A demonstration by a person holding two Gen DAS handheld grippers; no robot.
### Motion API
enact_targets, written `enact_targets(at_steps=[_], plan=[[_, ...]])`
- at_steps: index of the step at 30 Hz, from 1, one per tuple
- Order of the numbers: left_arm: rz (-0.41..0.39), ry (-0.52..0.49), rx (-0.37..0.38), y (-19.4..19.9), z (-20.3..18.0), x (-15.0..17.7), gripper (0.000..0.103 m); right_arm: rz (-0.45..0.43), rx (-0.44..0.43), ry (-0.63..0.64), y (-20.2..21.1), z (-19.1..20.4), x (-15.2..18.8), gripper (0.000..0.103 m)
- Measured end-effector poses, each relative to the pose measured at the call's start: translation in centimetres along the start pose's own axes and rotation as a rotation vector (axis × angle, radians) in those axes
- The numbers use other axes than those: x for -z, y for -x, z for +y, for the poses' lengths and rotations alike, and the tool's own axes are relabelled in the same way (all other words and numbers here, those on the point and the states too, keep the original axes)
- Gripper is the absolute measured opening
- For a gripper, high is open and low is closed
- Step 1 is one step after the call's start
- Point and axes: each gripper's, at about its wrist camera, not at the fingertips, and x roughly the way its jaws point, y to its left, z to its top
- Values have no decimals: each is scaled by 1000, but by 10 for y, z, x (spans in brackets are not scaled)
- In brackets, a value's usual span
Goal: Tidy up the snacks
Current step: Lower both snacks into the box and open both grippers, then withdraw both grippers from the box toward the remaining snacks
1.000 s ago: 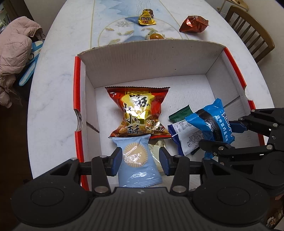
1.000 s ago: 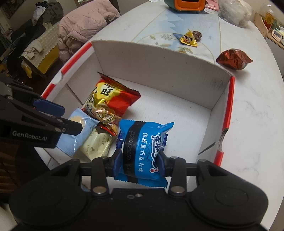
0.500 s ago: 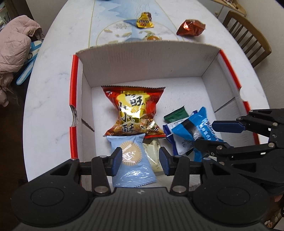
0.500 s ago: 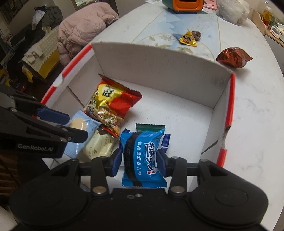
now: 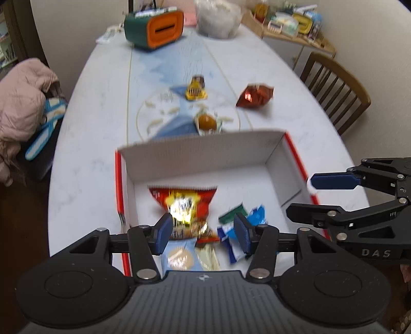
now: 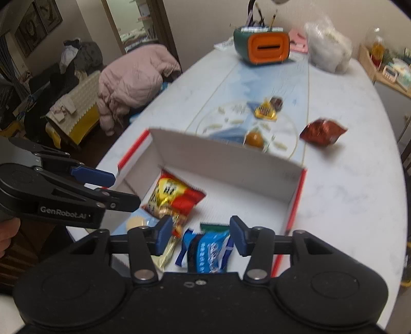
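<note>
A red-edged cardboard box (image 5: 203, 149) (image 6: 226, 159) holds a red-and-yellow bag (image 5: 183, 203) (image 6: 174, 197), a light blue cookie packet (image 5: 179, 257), a cream packet (image 5: 208, 259), a green packet (image 5: 231, 214) and a blue chocolate packet (image 5: 257, 218) (image 6: 208, 254). My left gripper (image 5: 203, 231) (image 6: 123, 188) hangs above the box's near left part, jaws opening, pads touching nothing. My right gripper (image 6: 201, 233) (image 5: 308, 197) hovers over the blue packet, jaws opening, pads clear of it. Beyond the box lie a yellow candy pack (image 5: 196, 91), a round orange snack (image 5: 206, 122) and a red-brown foil bag (image 5: 255, 96).
At the table's far end stand a green-and-orange holder (image 5: 154, 25) and a white plastic bag (image 5: 218, 18). A wooden chair (image 5: 334, 97) is at the right edge. A pink jacket (image 5: 20, 102) lies on a seat to the left.
Both grippers have risen out of the box and tilted up. The right jaws widened and let go of the blue packet, which now lies in the box. The left jaws widened too.
</note>
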Motion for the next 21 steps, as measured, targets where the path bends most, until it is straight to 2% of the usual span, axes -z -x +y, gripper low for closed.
enact_targets(at_steps=[2,3,12,14,17,21], plan=[[-27,-5,2,9,0,-8,57,-26,6,2,9,-5,-8,64],[-39,-5,-2,14,0,-13,59,-39,9,3,14,-7,-12,65],[-106,26,24,37,8,-58,69,-112,4,1,38,-35,-52,85],[-109,48,41,38,12,-71,69,-125,5,11,41,-40,-60,93],[-122,81,77,39,18,-92,70,-142,1,26,46,-50,-76,96],[-148,113,77,36,23,-121,78,-157,5,26,47,-68,-100,100]])
